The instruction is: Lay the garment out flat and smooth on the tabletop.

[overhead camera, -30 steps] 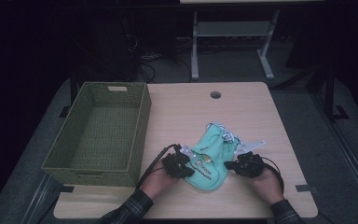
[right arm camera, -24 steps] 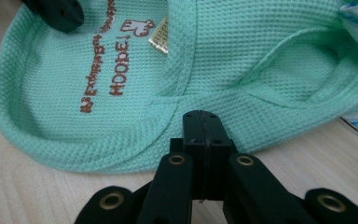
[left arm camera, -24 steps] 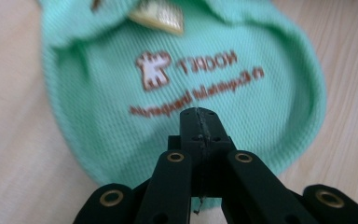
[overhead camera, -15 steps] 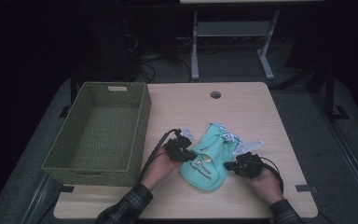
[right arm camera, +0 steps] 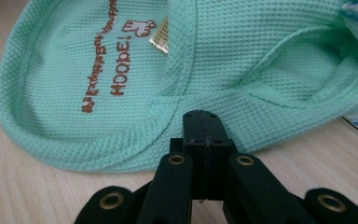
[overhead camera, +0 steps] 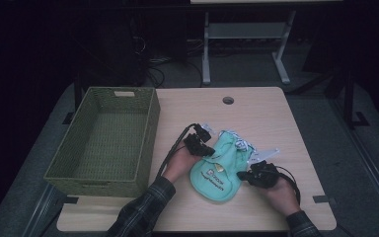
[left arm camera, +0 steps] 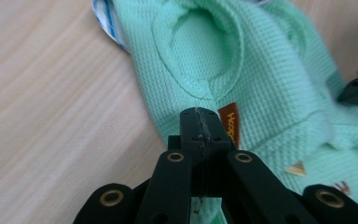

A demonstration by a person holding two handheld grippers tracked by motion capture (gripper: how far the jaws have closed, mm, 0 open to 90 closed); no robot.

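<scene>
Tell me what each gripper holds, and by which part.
Both are shut on the green garment: the left gripper pinches its edge beside the orange label, the right gripper its opposite edge.

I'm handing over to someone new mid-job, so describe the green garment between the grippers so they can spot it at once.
Start from the wooden table with the woven green basket at its left edge. Just right of the basket, near the front edge between the two hands, lies the mint-green waffle-knit garment. Brown lettering, a small orange tag and its pale colour set it apart from the darker olive basket.
</scene>
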